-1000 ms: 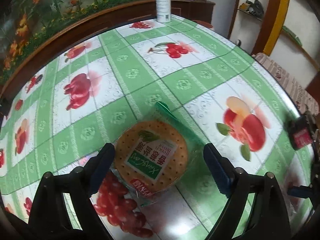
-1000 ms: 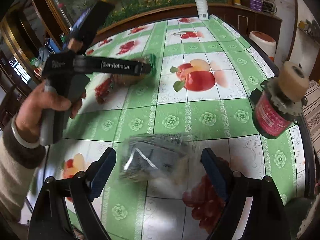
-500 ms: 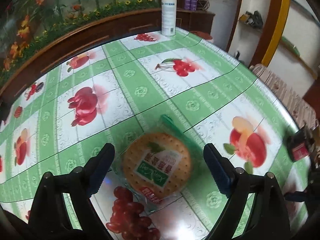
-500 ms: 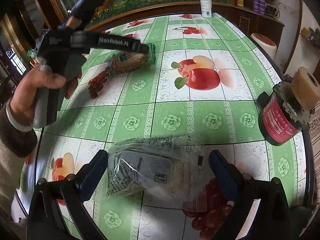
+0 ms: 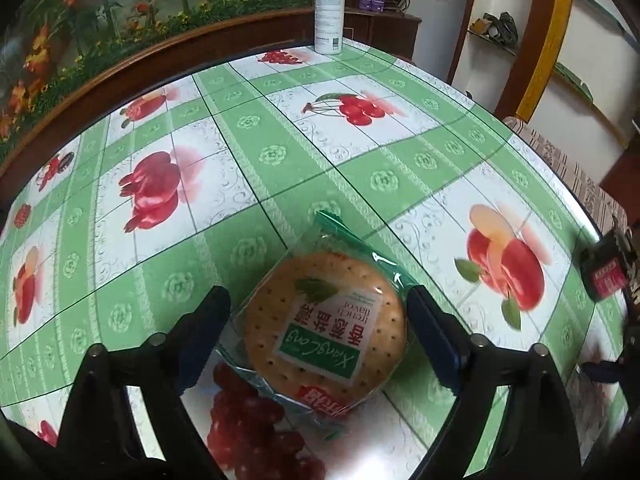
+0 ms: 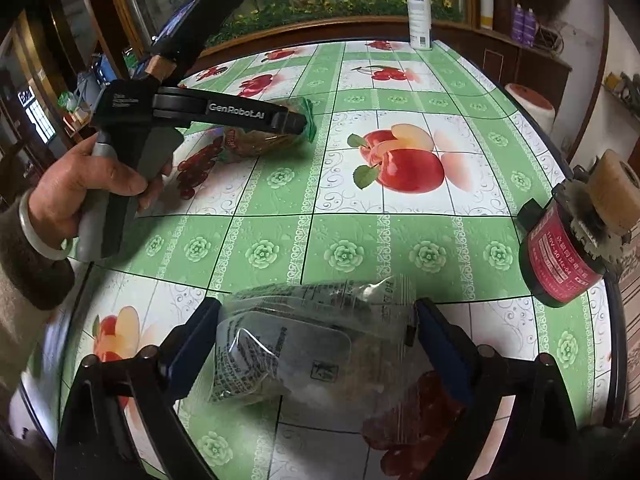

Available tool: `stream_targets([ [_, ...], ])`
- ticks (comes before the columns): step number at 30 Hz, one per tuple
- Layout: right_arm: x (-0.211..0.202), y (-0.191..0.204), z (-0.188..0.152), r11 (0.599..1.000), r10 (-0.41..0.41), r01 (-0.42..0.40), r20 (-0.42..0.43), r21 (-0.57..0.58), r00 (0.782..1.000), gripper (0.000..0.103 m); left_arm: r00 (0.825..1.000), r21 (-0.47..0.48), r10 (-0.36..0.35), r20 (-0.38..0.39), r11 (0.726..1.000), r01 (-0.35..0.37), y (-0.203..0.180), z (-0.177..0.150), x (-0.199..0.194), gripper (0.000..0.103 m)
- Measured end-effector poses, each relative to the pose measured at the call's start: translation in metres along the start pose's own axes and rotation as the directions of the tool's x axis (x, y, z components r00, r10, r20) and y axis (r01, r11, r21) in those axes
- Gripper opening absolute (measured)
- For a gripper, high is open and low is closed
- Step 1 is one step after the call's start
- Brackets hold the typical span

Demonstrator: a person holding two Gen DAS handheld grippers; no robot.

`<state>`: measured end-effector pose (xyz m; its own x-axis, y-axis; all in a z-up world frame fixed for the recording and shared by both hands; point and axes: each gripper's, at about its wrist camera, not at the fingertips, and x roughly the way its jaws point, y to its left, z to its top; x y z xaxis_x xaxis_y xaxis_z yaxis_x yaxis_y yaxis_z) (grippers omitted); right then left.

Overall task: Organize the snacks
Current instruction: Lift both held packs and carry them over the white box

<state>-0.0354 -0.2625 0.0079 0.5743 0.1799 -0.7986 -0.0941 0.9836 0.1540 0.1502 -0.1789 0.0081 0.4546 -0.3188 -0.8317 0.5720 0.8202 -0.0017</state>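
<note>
A round biscuit pack (image 5: 324, 326) in clear wrap with a green label lies on the fruit-print tablecloth (image 5: 280, 152). My left gripper (image 5: 318, 320) is open, its fingers on either side of the pack; whether they touch it I cannot tell. It also shows in the right wrist view (image 6: 260, 118), held by a hand over the biscuit pack (image 6: 264, 140). A clear snack bag (image 6: 304, 340) with printed text lies between the open fingers of my right gripper (image 6: 316, 328).
A white spray bottle (image 5: 329, 8) stands at the table's far edge. A red and black device with a tan roll (image 6: 576, 240) sits at the right edge. A wooden cabinet with flower-painted glass (image 5: 120, 40) runs behind the table.
Both grippers have moved closer to their packs. The left gripper's view has come lower over the biscuit pack, which sits deeper between the fingers. Both stay open.
</note>
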Motion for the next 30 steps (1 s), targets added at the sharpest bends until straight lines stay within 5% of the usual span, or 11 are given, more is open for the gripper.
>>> stream_targets([
  [6, -0.002, 0.003, -0.001, 1.000, 0.008, -0.008, 0.012, -0.004, 1.000, 0.078, 1.000, -0.004, 0.029, -0.006, 1.000, -0.029, -0.006, -0.016, -0.017, 0.077],
  [16, -0.013, 0.019, -0.004, 0.999, 0.046, -0.046, 0.049, -0.001, 0.998, 0.077, 0.999, -0.182, 0.042, 0.011, 0.982, -0.039, 0.013, -0.062, -0.067, 0.077],
  [30, -0.033, 0.092, 0.005, 0.984, 0.131, -0.118, 0.094, -0.131, 0.987, 0.077, 0.975, -0.352, 0.176, 0.134, 0.928, -0.119, 0.042, -0.149, -0.189, 0.077],
])
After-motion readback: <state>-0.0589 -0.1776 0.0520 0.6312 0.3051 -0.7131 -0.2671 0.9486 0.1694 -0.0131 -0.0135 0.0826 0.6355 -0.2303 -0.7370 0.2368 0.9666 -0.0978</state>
